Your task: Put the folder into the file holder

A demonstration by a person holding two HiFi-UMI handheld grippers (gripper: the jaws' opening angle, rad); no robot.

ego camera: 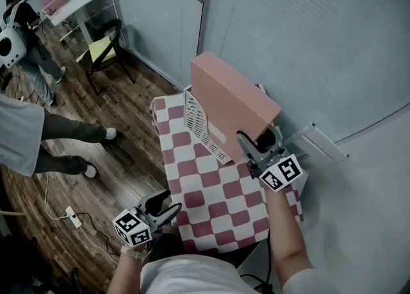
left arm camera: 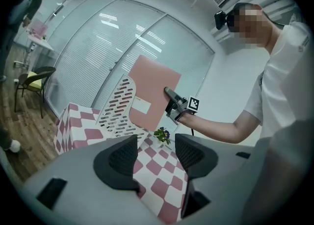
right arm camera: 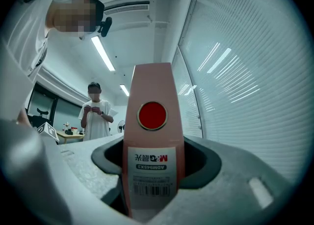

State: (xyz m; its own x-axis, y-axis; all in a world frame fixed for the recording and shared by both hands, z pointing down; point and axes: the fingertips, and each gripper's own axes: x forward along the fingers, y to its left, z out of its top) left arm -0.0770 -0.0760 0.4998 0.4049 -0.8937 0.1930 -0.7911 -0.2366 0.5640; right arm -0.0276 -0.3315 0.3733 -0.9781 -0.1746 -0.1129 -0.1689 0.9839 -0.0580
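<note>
A rigid pink box folder (ego camera: 230, 104) is not yet seated. It hangs tilted over the white slotted file holder (ego camera: 198, 123), which stands on a red-and-white checked tablecloth (ego camera: 218, 203). The right gripper (ego camera: 253, 142) has its 2 jaws clamped on the folder's smooth, labelled spine. The left gripper (ego camera: 165, 208) sits low with jaws apart and nothing between them. Lowering the folder in and letting go appear to remain.

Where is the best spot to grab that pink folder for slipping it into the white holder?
Its narrow spine, approached from the person's side, as the right tongs do now. The pink folder is broad but slim at the spine, so the tongs can span it, leaving the far edge free to enter the white holder.
</note>
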